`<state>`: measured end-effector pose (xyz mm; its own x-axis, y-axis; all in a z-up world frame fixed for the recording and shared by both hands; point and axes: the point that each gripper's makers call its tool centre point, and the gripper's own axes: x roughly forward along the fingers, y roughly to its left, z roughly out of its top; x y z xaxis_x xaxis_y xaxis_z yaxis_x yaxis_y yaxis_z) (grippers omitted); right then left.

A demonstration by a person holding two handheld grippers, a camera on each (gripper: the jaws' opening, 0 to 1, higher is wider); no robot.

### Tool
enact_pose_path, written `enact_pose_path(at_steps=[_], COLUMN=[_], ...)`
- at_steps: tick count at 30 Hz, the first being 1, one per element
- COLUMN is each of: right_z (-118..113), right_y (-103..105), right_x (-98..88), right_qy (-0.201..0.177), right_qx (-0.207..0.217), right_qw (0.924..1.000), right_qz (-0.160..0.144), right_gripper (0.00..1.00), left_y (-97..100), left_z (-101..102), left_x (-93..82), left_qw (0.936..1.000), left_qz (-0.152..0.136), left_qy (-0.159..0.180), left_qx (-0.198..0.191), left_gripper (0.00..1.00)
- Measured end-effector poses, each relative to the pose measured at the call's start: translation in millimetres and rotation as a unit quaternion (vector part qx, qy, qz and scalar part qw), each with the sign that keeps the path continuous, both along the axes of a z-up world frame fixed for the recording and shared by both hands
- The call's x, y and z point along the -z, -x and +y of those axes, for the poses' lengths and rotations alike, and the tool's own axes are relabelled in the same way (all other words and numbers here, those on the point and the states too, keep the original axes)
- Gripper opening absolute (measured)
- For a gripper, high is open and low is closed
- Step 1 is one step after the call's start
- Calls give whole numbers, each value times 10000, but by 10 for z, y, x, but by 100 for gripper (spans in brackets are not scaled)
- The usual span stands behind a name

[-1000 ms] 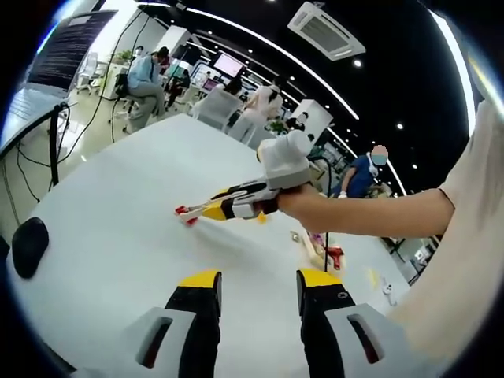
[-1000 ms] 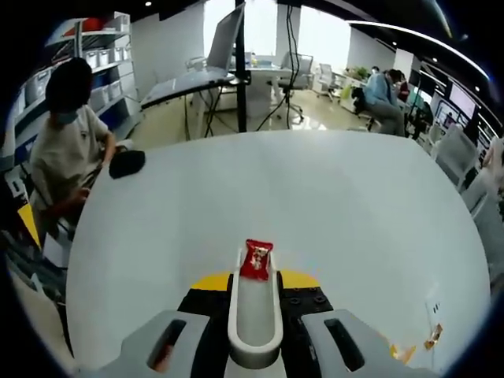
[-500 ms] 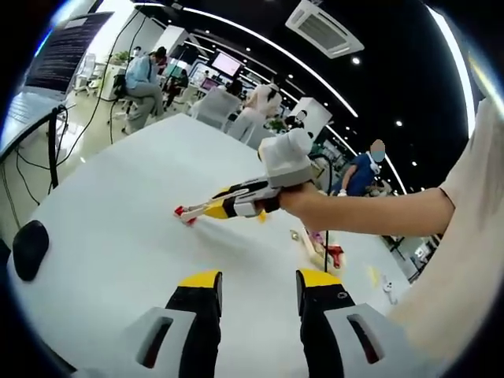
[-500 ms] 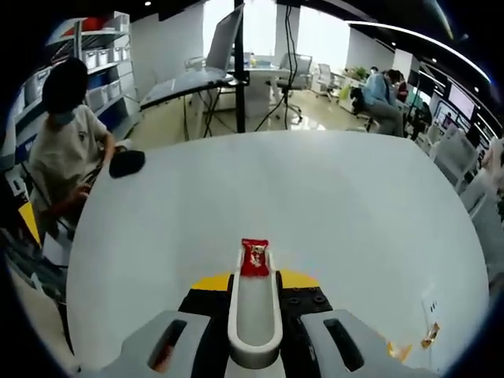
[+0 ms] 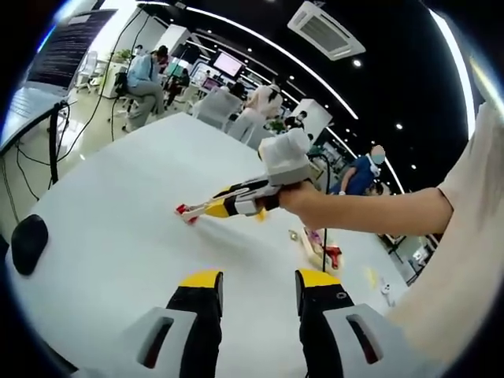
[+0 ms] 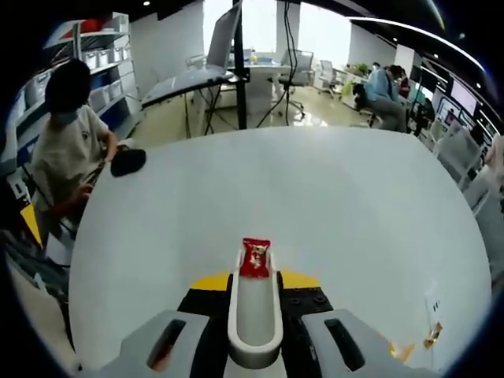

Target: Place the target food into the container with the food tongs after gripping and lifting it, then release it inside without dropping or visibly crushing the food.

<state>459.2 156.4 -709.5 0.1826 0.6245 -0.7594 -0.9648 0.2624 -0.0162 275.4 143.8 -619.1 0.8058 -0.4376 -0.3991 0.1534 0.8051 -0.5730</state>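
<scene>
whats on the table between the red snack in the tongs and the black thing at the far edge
Nothing: in the right gripper view, bare white table runs from the red snack to the black thing.

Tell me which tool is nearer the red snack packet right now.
Right. The right tool clamps white tongs that pinch the red snack packet. The left tool hangs back, open, well short of it.

White tongs [image 6: 254, 311], red snack packet [image 6: 255, 258] (small pale print), white table [image 6: 315, 197], yellow-tipped black jaws.
</scene>
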Motion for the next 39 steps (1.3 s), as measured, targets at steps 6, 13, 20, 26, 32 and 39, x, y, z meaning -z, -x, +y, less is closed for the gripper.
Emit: enact_pose_path(at_steps=[6,13,20,26,32,39], right_z=[19,22,-18,42,63,74], right_y=[-11,-9,53,84,33,28], right_x=[5,-3,-17,-23,-5,-11], right_qy=[-51,-111,438,593,630,668], right_qx=[30,99,-341,-476,-477,-428], right_qw=[10000,9998,9984,9971,9968,9968], right_qz=[41,141,74,-54,-77,-57], right_gripper=[21,21,21,21,21,22], left_y=[-18,-12,-7,-30,-36,-48], left_z=[-3,-13,-8,-2,14,21], left_x=[-3,0,11,8,23,42], left_qw=[10000,10000,10000,10000,9999,9999], left_qz=[-18,-6,15,-7,-7,-2], left_qy=[12,58,60,87,118,156], left_qx=[3,-7,-13,-38,-70,-70], left_gripper=[36,35,35,35,35,34])
